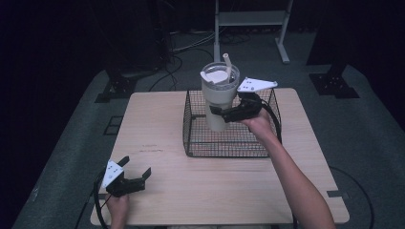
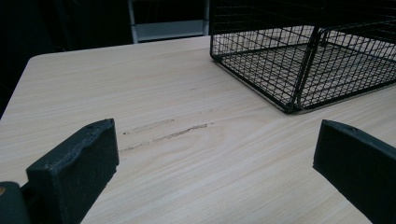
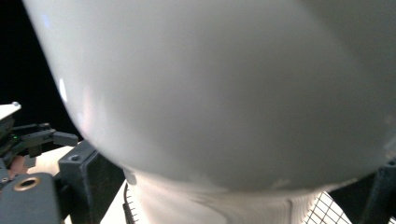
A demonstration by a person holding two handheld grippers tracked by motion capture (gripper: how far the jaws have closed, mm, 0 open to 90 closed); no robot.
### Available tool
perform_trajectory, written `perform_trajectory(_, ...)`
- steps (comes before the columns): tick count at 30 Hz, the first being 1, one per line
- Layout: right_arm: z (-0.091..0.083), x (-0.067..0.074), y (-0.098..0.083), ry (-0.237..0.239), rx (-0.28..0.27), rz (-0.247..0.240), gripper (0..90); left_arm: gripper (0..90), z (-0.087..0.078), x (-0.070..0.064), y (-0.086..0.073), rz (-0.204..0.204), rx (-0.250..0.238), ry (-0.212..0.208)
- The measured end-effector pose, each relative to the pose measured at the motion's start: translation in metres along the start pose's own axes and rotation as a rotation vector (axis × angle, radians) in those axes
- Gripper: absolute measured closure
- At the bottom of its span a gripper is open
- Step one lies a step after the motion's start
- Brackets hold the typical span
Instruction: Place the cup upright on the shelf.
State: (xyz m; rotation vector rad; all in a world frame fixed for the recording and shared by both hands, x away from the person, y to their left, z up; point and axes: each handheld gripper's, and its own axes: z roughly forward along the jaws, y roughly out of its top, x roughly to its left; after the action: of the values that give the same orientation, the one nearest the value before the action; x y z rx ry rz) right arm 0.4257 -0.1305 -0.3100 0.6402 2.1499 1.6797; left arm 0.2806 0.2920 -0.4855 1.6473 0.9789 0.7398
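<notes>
A white tumbler (image 1: 218, 90) with a clear lid and a straw (image 1: 228, 61) stands upright inside the black wire basket (image 1: 191, 124) at the back middle of the wooden table (image 1: 215, 191). My right gripper (image 1: 219, 113) is shut on the tumbler's lower body from the right. In the right gripper view the tumbler (image 3: 210, 93) bulks large between the jaws of that gripper (image 3: 233, 196). I cannot tell whether its base rests on the basket floor. My left gripper (image 1: 136, 167) is held open at the table's front left, with bare wood between its jaws (image 2: 217, 158).
The basket's near corner (image 2: 289, 98) lies ahead and right of the left gripper. Bare tabletop lies in front of the basket. Cables (image 1: 176, 62), a desk frame (image 1: 250, 19) and black stand bases (image 1: 334, 83) sit on the grey floor behind the table.
</notes>
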Motion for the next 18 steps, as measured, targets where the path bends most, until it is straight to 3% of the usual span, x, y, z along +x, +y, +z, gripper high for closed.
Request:
perform_trajectory(10, 0.037, -0.020, -0.013, -0.002, 0.029, 0.028, 8.8, 0.0, -0.001, 0.001, 0.000, -0.002, -0.004, -0.003)
perform_trajectory(18, 0.055, -0.030, -0.028, -0.005, 0.065, 0.022, 8.8, 0.0, -0.001, 0.001, 0.000, -0.005, -0.005, -0.005)
